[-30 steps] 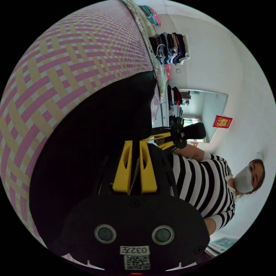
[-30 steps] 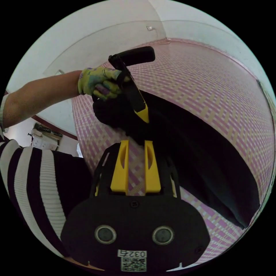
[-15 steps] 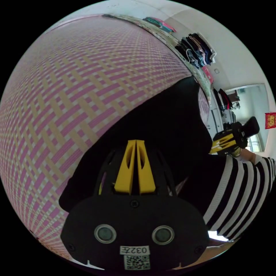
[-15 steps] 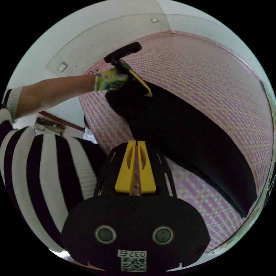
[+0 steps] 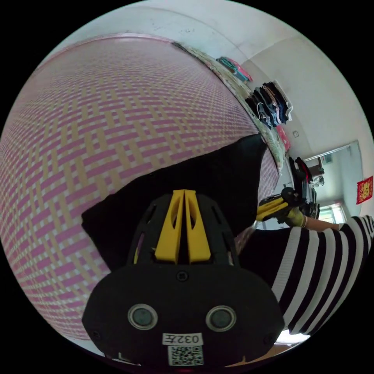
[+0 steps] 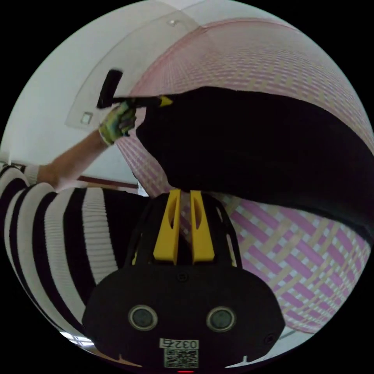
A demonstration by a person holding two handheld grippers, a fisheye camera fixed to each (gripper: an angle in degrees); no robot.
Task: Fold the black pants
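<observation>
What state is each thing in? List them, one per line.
black pants: spread on the woven mat, one edge held
left gripper: shut on the pants
right gripper: jaws nearly together at the pants' edge, grip unclear
clothes by the wall: stacked

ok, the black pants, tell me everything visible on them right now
The black pants look like plain, matte, soft dark cloth, with no seams or details readable. They lie spread as a broad flat shape on the pink and tan woven mat. The left gripper sits shut at one edge, and the right gripper at another, jaws close together. Whether either actually pinches cloth is unclear.
</observation>
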